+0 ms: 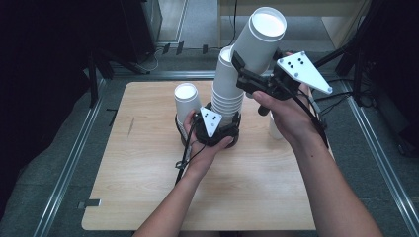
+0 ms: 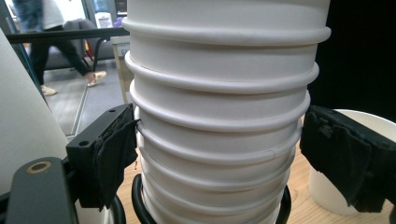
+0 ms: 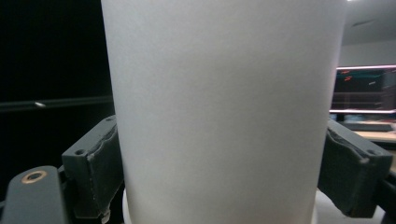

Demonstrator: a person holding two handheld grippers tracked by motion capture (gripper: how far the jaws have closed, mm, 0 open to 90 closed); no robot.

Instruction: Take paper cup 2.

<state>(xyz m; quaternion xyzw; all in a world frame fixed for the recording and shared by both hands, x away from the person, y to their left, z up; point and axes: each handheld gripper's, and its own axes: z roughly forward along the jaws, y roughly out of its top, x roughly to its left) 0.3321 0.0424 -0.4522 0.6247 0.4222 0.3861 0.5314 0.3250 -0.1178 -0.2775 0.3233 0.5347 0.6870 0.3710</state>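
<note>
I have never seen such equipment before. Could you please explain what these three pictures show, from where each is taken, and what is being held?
There is no robot arm here: a person holds a hand tool with two jaws in each hand. The high view looks down on a wooden table. The other two pictures come from cameras riding on each tool, looking along its jaws.

The left gripper has its jaws around a stack of white paper cups standing on the table; the left pad touches it, the right pad stands slightly apart. The right gripper clamps one single cup and holds it tilted in the air above the stack. Another cup stands left of the stack, and one more shows behind the right wrist.
</note>
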